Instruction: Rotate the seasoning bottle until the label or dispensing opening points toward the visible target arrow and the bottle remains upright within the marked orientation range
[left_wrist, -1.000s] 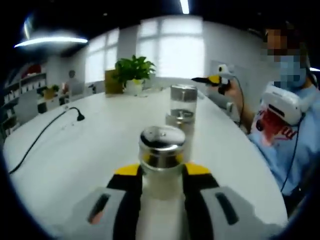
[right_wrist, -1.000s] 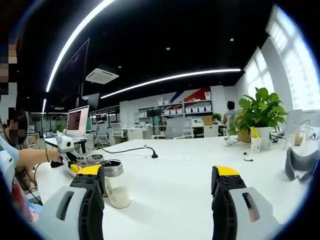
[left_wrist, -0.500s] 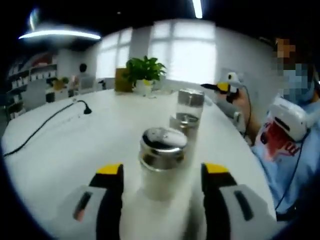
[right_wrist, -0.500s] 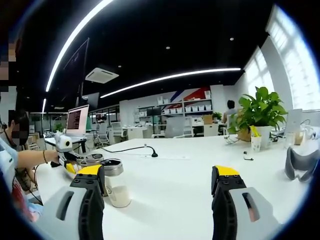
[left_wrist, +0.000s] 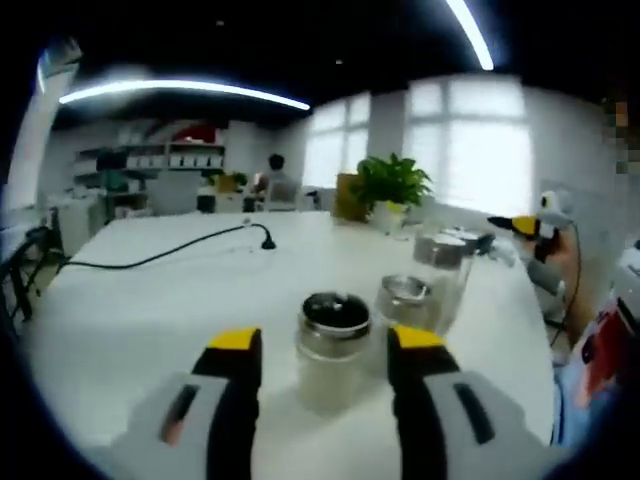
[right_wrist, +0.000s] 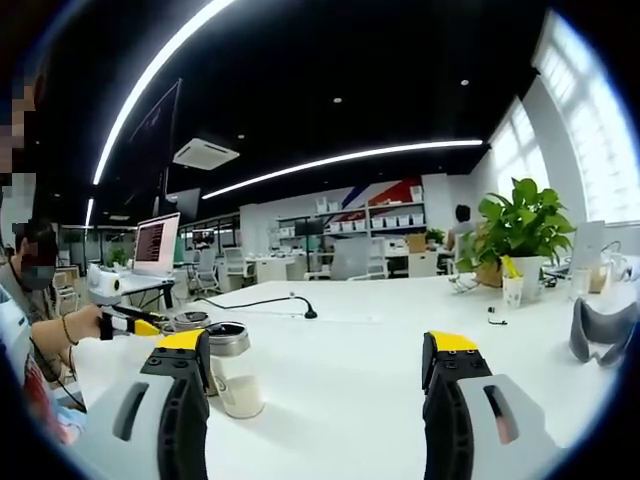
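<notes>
The seasoning bottle (left_wrist: 333, 352), clear glass with pale powder and a perforated steel cap, stands upright on the white table (left_wrist: 170, 300). My left gripper (left_wrist: 325, 345) is open, one yellow-tipped jaw on each side of the bottle and neither touching it. In the right gripper view the same bottle (right_wrist: 236, 378) stands at the lower left, partly behind my right gripper's left jaw. The right gripper (right_wrist: 318, 342) is open over bare table with nothing between its jaws. The left gripper (right_wrist: 138, 325) shows there at the far left, held in a hand.
Two more steel-capped jars (left_wrist: 405, 300) (left_wrist: 443, 262) stand just behind the bottle. A black cable (left_wrist: 170, 255) runs across the table. A potted plant (right_wrist: 515, 228) and a grey headset (right_wrist: 600, 330) are at the table's far end. A person's sleeve (left_wrist: 600, 350) borders the right edge.
My left gripper has opened and let go of the bottle, then drawn back a little and swung, so its view has shifted. The bottle stays upright. The right gripper has held still.
</notes>
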